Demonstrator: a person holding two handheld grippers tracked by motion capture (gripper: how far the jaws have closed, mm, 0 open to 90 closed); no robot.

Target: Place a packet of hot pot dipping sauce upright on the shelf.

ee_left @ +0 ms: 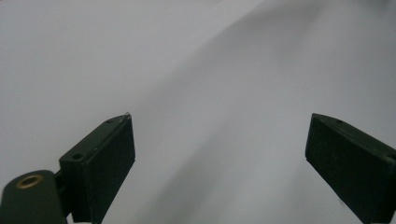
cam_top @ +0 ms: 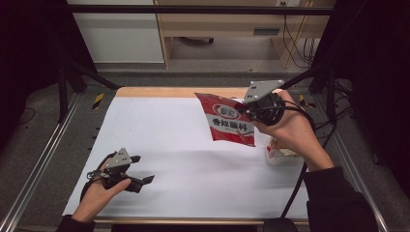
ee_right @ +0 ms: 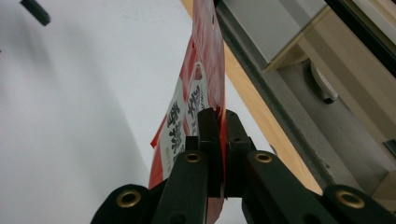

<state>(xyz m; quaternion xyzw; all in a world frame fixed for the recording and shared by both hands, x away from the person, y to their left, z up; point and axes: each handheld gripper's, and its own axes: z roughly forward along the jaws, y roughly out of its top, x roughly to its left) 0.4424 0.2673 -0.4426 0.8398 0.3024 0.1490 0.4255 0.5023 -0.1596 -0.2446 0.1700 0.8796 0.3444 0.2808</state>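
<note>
A red and white snack packet (cam_top: 226, 119) with dark lettering hangs in the air over the back right of the white table cover (cam_top: 174, 145). My right gripper (cam_top: 244, 109) is shut on the packet's right edge; in the right gripper view the packet (ee_right: 196, 100) stands on edge, pinched between the two black jaws of that gripper (ee_right: 220, 116). My left gripper (cam_top: 145, 169) rests low near the front left of the table, open, with nothing between its jaws. In the left gripper view its gripper (ee_left: 219, 140) faces bare white cover.
A pale bag or container (cam_top: 283, 154) lies on the table under the right forearm. A wooden strip (cam_top: 159, 92) runs along the table's far edge. Metal rails (cam_top: 41, 159) and dark frame posts flank the table. A wooden cabinet (cam_top: 217, 29) stands behind.
</note>
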